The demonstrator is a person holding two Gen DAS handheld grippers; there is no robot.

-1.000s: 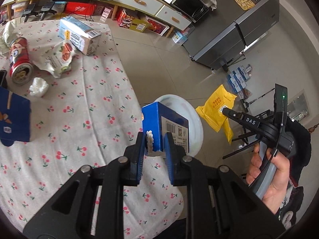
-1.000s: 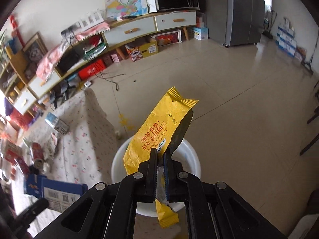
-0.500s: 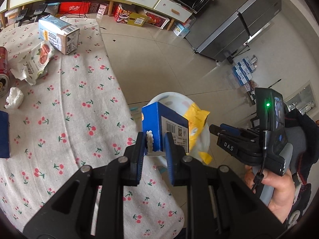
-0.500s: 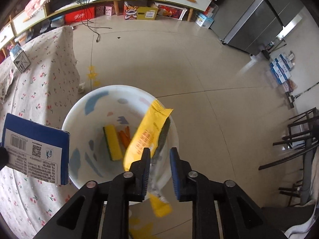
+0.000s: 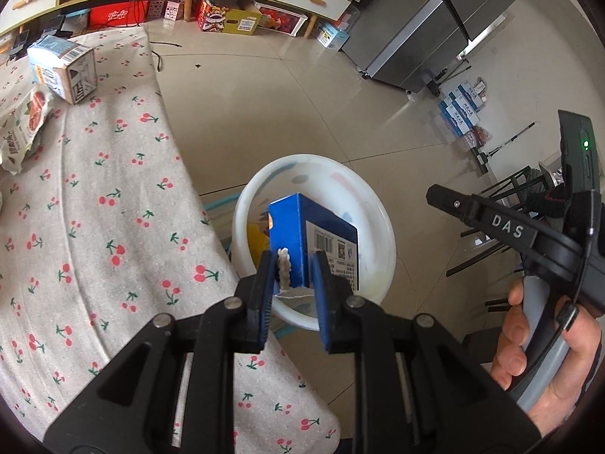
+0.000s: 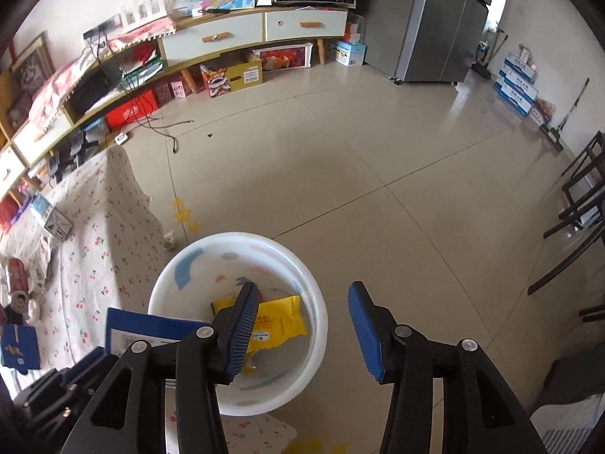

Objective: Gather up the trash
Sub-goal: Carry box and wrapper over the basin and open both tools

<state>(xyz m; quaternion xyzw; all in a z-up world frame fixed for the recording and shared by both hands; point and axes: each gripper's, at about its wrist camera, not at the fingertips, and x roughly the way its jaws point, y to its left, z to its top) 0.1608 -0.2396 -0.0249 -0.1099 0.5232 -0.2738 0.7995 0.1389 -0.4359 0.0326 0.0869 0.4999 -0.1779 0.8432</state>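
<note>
My left gripper [image 5: 293,270] is shut on a torn blue carton [image 5: 317,242] with a barcode label, held over the white bin [image 5: 378,219] on the floor beside the table. The right gripper [image 6: 302,325] hangs above the same bin [image 6: 317,314], its jaws opening with nothing between them. A yellow snack wrapper [image 6: 281,319] lies inside the bin next to a yellow sponge-like piece. The blue carton [image 6: 151,327] shows at the bin's left edge in the right wrist view. A hand [image 5: 537,363] holds the right gripper's handle at the right of the left wrist view.
On the cherry-print tablecloth [image 5: 94,227] remain a light blue box [image 5: 62,68], a crumpled snack bag [image 5: 22,132], a red can [image 6: 17,283] and a blue pack [image 6: 19,346]. Black chairs [image 6: 578,204] stand at right. A low cabinet [image 6: 227,34] and fridge [image 6: 442,22] line the back.
The right gripper opened and the yellow wrapper dropped from it into the bin. My left gripper carried the blue carton from the table edge to over the bin.
</note>
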